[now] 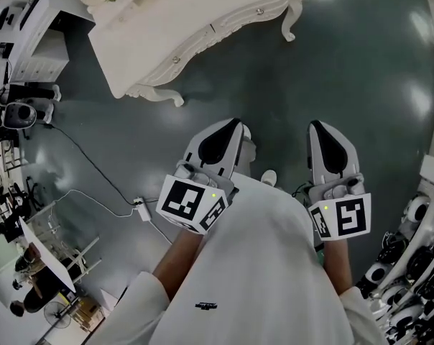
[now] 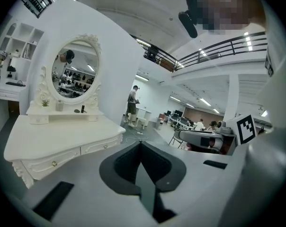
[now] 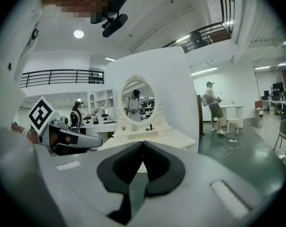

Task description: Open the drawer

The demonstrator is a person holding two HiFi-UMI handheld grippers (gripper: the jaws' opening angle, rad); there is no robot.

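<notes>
While the left gripper [image 1: 230, 126] and right gripper [image 1: 320, 128] are clenched empty, the white carved dressing-table drawer [image 1: 172, 62] lies ahead-left; left nearer.

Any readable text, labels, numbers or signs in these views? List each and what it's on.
No readable words or numbers in any view.
left cube: black-and-white square markers only, no letters.
right cube: the same, pattern only.
shirt: small dark print, too small to read.
</notes>
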